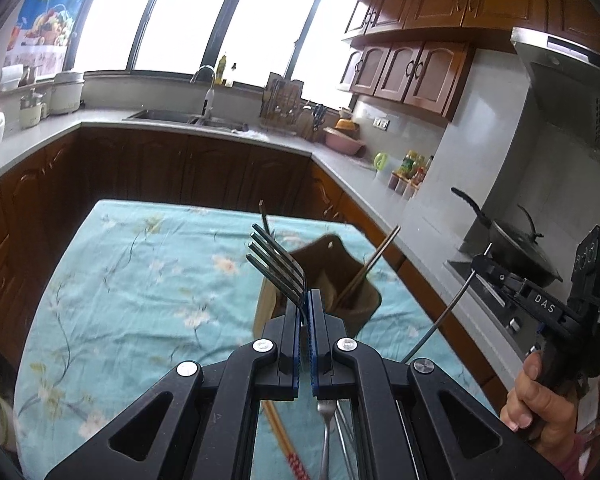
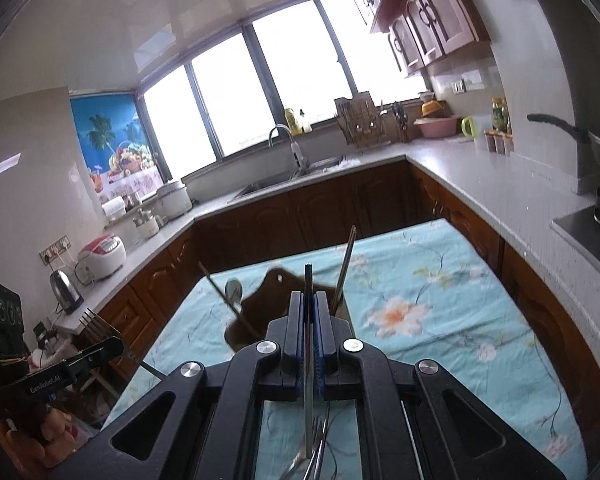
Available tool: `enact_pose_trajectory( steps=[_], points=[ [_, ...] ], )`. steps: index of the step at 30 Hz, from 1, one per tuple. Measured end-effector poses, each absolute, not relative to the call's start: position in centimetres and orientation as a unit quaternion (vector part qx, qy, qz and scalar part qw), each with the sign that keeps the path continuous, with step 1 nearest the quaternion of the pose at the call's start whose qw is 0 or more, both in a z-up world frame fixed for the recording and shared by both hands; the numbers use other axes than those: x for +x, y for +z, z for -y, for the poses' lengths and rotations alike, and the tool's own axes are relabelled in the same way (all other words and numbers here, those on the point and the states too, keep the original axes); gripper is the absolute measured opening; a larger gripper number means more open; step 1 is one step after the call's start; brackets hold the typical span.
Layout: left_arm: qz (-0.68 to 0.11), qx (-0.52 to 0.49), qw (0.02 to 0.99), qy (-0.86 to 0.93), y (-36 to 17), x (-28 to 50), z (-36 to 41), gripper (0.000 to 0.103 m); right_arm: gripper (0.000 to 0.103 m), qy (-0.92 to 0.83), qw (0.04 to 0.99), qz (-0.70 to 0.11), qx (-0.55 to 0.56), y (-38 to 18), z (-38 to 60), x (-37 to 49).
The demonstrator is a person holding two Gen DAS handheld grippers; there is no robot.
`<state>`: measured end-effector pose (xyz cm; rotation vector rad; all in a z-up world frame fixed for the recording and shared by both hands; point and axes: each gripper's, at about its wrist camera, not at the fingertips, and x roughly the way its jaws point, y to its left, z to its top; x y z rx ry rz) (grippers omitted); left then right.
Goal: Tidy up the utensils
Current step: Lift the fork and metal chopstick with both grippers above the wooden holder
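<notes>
Transfer step under way: left gripper (image 1: 305,296) clamps a fork (image 1: 278,264), right gripper (image 2: 309,300) clamps a thin metal utensil (image 2: 308,280); next, each needs lowering upright into the brown holder (image 1: 332,276) near the table's far edge.

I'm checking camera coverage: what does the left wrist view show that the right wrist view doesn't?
Only the left wrist view shows red-patterned wooden chopsticks lying on the cloth.

Only the right wrist view shows a red-and-white rice cooker and a steel kettle.

Both show the brown utensil holder, the floral turquoise tablecloth, and the left gripper shut on a metal fork.
</notes>
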<state>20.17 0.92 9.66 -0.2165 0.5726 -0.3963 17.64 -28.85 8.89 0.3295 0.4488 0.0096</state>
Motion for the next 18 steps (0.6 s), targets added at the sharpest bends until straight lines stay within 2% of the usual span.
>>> enact_pose_trajectory(
  steps=[18],
  points=[
    [-0.247, -0.115, 0.943, -0.193, 9.8, 25.3, 0.0, 0.001, 0.004, -0.011, 0.977, -0.148, 0.153, 13.3, 29.6, 21.3]
  ],
)
